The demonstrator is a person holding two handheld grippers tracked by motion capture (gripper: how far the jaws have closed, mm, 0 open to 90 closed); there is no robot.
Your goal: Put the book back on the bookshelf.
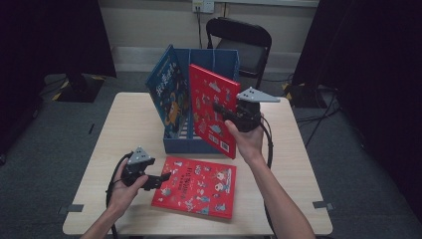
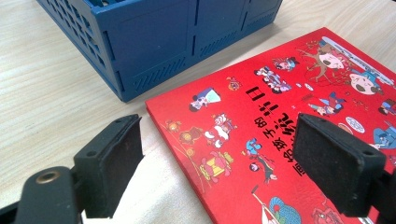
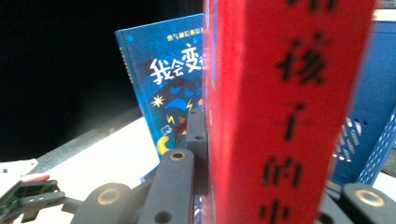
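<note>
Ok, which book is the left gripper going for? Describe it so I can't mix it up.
Start at the blue crate in the middle of the table. Just in front of it lies a red book, with the open left gripper at its edge. It's the only book lying flat; the others stand upright.

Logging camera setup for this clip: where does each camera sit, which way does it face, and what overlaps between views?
High view: above the person's side, looking forward and down at the table; forearms, left gripper, right gripper.
Left gripper view: rides the left gripper, facing the flat red book and blue crate; open jaws.
Right gripper view: faces the held red book; blue book behind.
Shared: all show the crate.
</note>
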